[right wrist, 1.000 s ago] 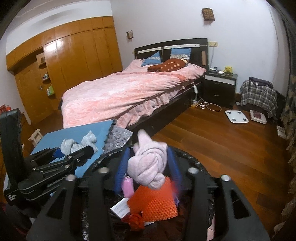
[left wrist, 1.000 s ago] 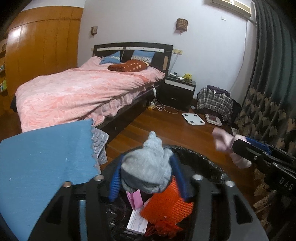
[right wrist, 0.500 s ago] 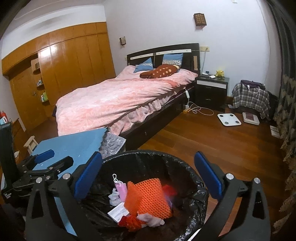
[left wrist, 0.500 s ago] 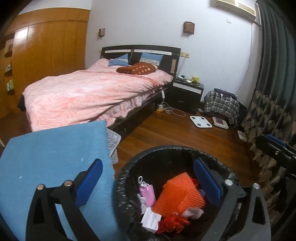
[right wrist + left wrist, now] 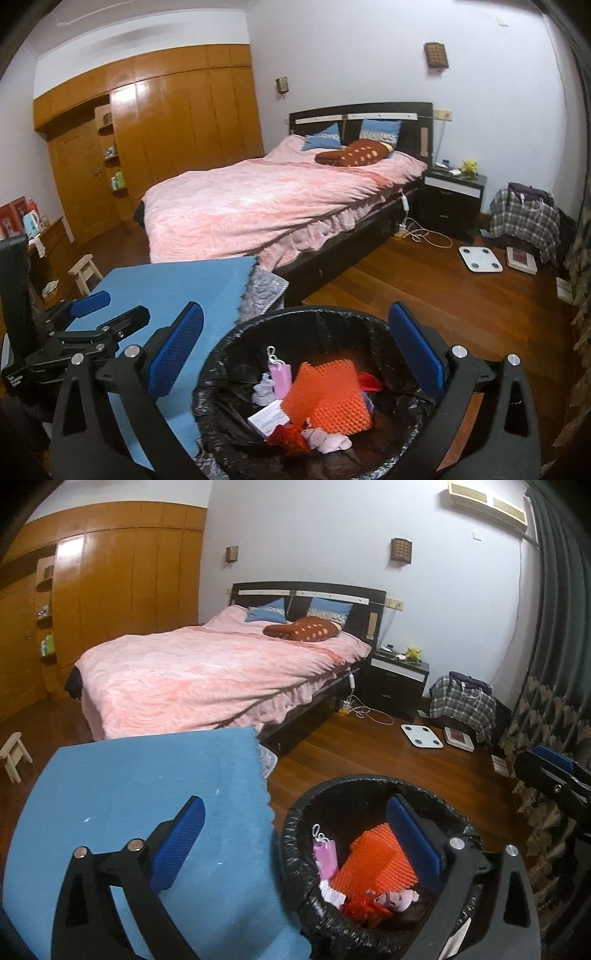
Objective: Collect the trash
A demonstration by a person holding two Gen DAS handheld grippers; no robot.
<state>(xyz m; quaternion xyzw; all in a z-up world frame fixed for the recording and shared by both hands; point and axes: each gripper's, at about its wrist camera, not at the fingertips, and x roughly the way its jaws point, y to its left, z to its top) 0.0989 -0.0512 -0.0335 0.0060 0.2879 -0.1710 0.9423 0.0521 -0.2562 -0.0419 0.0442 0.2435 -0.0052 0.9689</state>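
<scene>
Both grippers hang over the bin (image 5: 221,350) with jaws spread wide and nothing between them: the left gripper (image 5: 295,849) straddles the bin's left rim, one finger over the blue mat (image 5: 129,794) and the other over the bin's mouth, while the right gripper (image 5: 295,354) spans most of the mouth. The trash lies inside the black liner, an orange net (image 5: 328,398), a pink sock (image 5: 328,441), a white card (image 5: 267,419) and a small pink bottle (image 5: 279,380). The mat's edge runs just beside the bin on the left, the bed (image 5: 277,206) stands beyond it, and bare wood floor (image 5: 424,295) lies open to the right.
</scene>
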